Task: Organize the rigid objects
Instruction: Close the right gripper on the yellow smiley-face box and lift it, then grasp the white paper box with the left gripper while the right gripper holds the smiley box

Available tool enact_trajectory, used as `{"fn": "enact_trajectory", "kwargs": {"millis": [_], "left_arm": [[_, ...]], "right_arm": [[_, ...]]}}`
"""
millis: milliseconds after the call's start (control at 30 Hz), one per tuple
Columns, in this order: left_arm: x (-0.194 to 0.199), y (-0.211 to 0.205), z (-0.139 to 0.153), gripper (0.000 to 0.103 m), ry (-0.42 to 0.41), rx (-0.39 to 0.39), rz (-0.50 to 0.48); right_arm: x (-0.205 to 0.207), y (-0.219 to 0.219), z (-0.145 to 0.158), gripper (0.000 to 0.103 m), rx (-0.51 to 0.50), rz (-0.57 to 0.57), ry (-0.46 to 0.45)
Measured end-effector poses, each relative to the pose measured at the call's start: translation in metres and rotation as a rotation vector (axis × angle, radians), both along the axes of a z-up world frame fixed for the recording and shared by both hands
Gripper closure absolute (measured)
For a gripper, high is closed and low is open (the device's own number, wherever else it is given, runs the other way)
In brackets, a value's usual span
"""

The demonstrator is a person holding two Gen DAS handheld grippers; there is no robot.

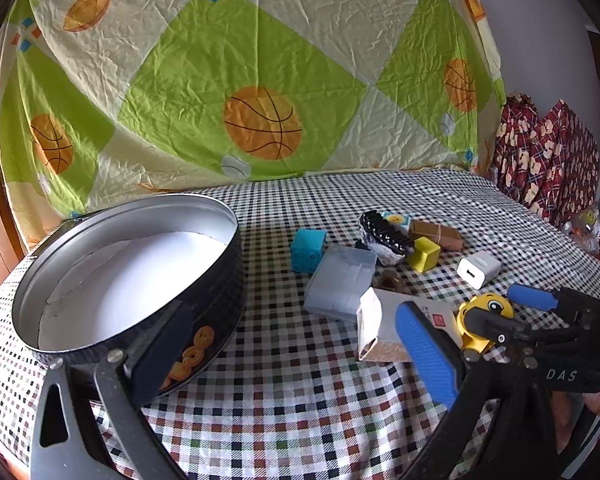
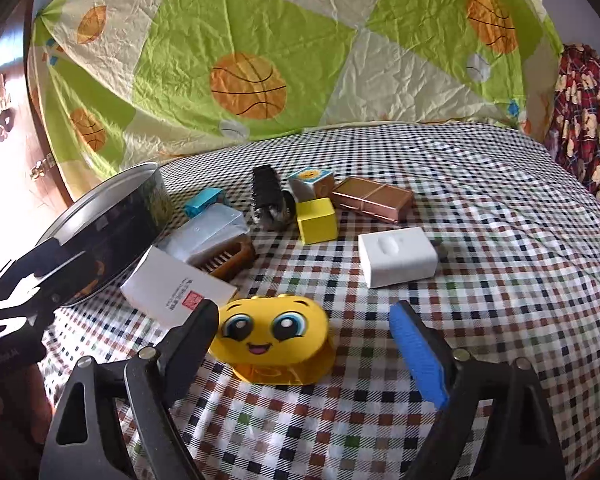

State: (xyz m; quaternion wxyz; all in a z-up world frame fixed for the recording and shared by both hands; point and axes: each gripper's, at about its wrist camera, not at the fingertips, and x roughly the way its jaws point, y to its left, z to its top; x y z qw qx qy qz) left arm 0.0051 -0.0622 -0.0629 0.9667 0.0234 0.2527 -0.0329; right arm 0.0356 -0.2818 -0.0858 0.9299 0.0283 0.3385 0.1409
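My right gripper stands open astride a yellow smiley-face toy on the checked cloth. Its black finger is close against the toy's left side, while the blue pad is clear of the right side. In the left wrist view that toy shows at the right with the right gripper around it. My left gripper is open and holds nothing. Its dark finger lies in front of the outer wall of a round black tin, which is lined white inside and has nothing in it.
Loose on the cloth are a white carton, clear plastic box, blue cube, black comb-like piece, yellow block, brown box and white charger. A basketball-print sheet hangs behind.
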Motion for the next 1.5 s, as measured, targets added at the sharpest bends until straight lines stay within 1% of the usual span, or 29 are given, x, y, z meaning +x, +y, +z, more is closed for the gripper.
{"fn": "enact_trajectory", "kwargs": {"millis": [67, 133, 267, 367, 400, 467, 500, 700, 800, 967, 1100, 1200, 1267, 1400, 1500], "left_arm": [[0.000, -0.003, -0.002, 0.000, 0.005, 0.008, -0.005], [0.000, -0.005, -0.004, 0.000, 0.011, 0.013, -0.008], [0.002, -0.007, -0.006, 0.000, 0.018, 0.016, -0.010], [0.002, -0.009, -0.007, 0.000, 0.022, 0.019, -0.016], [0.003, -0.010, -0.007, 0.000, 0.023, 0.022, -0.019], [0.002, -0.012, -0.009, 0.000, 0.025, 0.028, -0.027], [0.002, -0.013, -0.009, 0.000, 0.026, 0.030, -0.031], [0.002, -0.019, -0.010, 0.000, 0.027, 0.049, -0.039], [0.002, -0.022, -0.010, 0.000, 0.031, 0.057, -0.046], [0.002, -0.031, -0.011, 0.000, 0.039, 0.063, -0.058], [0.004, -0.044, -0.013, 0.000, 0.065, 0.059, -0.080], [0.006, -0.059, -0.016, 0.000, 0.083, 0.081, -0.093], [0.009, -0.066, -0.017, 0.000, 0.099, 0.084, -0.097], [0.017, -0.075, -0.022, 0.000, 0.141, 0.091, -0.090], [0.022, -0.083, -0.027, 0.000, 0.162, 0.124, -0.077]], "right_arm": [[0.001, -0.001, -0.002, 0.015, -0.005, 0.008, 0.004], [-0.001, -0.001, -0.003, 0.017, 0.009, 0.026, 0.013], [-0.006, 0.003, -0.007, 0.018, 0.017, 0.065, 0.020], [-0.006, 0.003, -0.009, 0.018, 0.012, 0.059, 0.033], [-0.006, 0.002, -0.008, 0.021, 0.011, 0.060, 0.033], [-0.003, 0.002, -0.006, 0.033, 0.018, 0.068, 0.039], [-0.003, 0.001, -0.006, 0.036, 0.017, 0.068, 0.044], [0.001, -0.003, -0.005, 0.035, 0.050, 0.064, 0.052], [0.004, -0.003, -0.006, 0.035, 0.029, 0.054, 0.046], [0.005, -0.013, -0.002, 0.036, 0.046, 0.023, 0.031], [0.002, -0.019, 0.004, 0.036, -0.010, -0.037, -0.034], [0.006, -0.024, 0.005, 0.036, -0.059, -0.082, -0.051], [0.009, -0.030, 0.005, 0.036, -0.031, -0.080, -0.037], [0.010, -0.038, 0.007, 0.036, -0.056, -0.114, -0.045], [0.013, -0.045, 0.006, 0.036, -0.027, -0.117, -0.030]]}}
